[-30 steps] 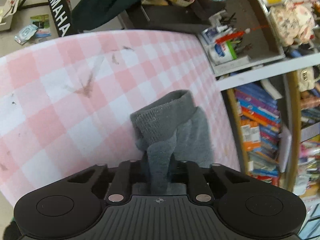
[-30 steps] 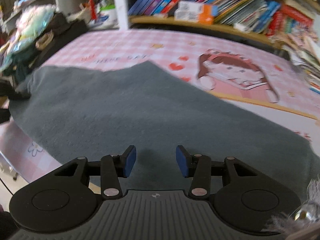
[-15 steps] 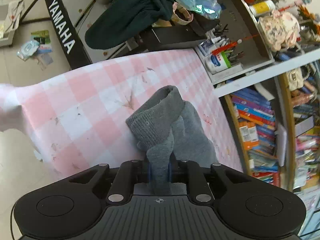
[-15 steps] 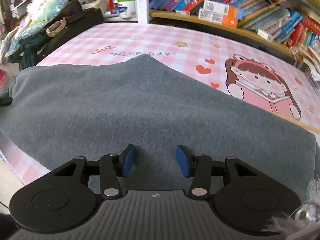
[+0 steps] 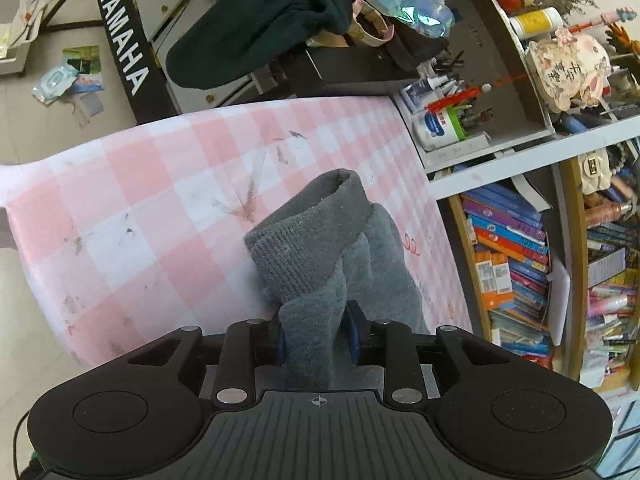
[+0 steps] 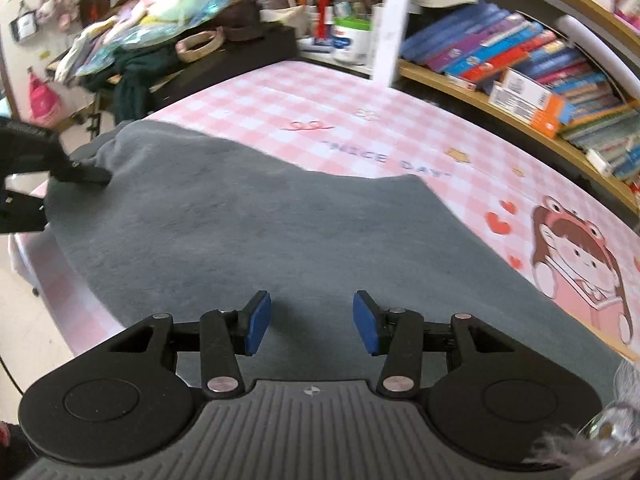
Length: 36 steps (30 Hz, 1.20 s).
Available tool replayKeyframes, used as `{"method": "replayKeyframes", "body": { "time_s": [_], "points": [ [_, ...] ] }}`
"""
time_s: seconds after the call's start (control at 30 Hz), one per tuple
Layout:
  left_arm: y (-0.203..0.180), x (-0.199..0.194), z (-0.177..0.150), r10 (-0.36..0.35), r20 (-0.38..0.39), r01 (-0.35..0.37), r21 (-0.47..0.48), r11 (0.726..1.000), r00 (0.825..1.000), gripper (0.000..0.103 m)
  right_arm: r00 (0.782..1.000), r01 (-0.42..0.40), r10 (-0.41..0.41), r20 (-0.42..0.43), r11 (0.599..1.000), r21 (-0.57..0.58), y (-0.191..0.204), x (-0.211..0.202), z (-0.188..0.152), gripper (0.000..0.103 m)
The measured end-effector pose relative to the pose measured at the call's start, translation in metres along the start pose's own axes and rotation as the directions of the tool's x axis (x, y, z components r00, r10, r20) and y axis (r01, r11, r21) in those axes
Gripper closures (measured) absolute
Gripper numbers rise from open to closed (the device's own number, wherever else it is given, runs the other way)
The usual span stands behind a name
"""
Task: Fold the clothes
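A grey fleece garment lies spread on the pink checked table cover. My left gripper is shut on a bunched part of the garment with a ribbed cuff, held above the cover. In the right wrist view the left gripper shows at the garment's far left corner. My right gripper is open and empty, just above the near part of the garment.
A bookshelf runs along the table's far side. A black keyboard stand with a dark green cloth stands beyond the table's end. Pen pots and clutter sit on a shelf. The floor lies past the table's edge.
My left gripper has kept its hold on the cuff and shifted over the table end. The right gripper has swung left over the garment, staying open.
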State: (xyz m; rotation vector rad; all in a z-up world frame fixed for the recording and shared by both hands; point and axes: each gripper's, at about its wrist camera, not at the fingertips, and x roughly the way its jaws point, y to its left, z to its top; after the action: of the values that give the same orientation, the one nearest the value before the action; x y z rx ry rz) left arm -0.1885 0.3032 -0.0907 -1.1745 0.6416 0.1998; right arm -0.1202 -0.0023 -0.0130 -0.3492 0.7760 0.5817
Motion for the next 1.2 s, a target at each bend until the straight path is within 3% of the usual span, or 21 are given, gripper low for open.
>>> {"method": "replayKeyframes", "body": {
  "time_s": [0.27,0.43,0.57,0.67,0.8,0.87,0.93,1.07,1.2],
  "points": [
    [0.003,0.002,0.001,-0.019,0.0,0.018,-0.024,1.0,1.0,0.076,1.0,-0.027,0.025,-0.016,0.986,-0.163,0.042,-0.001,-0.01,0.062],
    [0.001,0.004,0.003,-0.017,-0.007,0.017,-0.025,1.0,1.0,0.078,0.999,-0.033,0.026,-0.044,0.986,-0.166,0.046,0.004,-0.014,0.063],
    [-0.007,-0.001,0.002,-0.033,0.008,0.033,-0.004,0.999,0.999,0.089,0.997,-0.054,0.046,-0.057,0.987,-0.153,0.042,0.005,-0.012,0.063],
    [-0.028,-0.013,-0.003,-0.088,0.035,0.085,0.084,0.993,0.995,0.091,0.996,-0.075,0.065,-0.063,0.985,-0.158,0.04,0.006,-0.012,0.063],
    [-0.068,-0.026,-0.017,-0.147,0.058,0.128,0.243,0.961,0.987,0.091,0.994,-0.105,0.098,-0.047,0.974,-0.202,0.037,0.004,-0.014,0.063],
    [-0.092,-0.033,-0.03,-0.161,0.066,0.129,0.349,0.928,0.985,0.092,0.992,-0.122,0.119,-0.028,0.964,-0.238,0.035,-0.001,-0.017,0.063],
    [-0.115,-0.039,-0.044,-0.172,0.065,0.122,0.466,0.877,0.983,0.093,0.989,-0.143,0.147,-0.003,0.954,-0.263,0.031,-0.009,-0.022,0.062],
    [-0.163,-0.045,-0.08,-0.164,0.049,0.084,0.693,0.716,0.985,0.093,0.983,-0.158,0.175,0.057,0.962,-0.224,0.004,-0.028,-0.033,0.059],
    [-0.199,-0.036,-0.119,-0.153,0.006,0.085,0.812,0.577,0.988,0.093,0.989,-0.108,0.11,0.095,0.994,-0.025,-0.048,-0.043,-0.046,0.059]
  ]
}}
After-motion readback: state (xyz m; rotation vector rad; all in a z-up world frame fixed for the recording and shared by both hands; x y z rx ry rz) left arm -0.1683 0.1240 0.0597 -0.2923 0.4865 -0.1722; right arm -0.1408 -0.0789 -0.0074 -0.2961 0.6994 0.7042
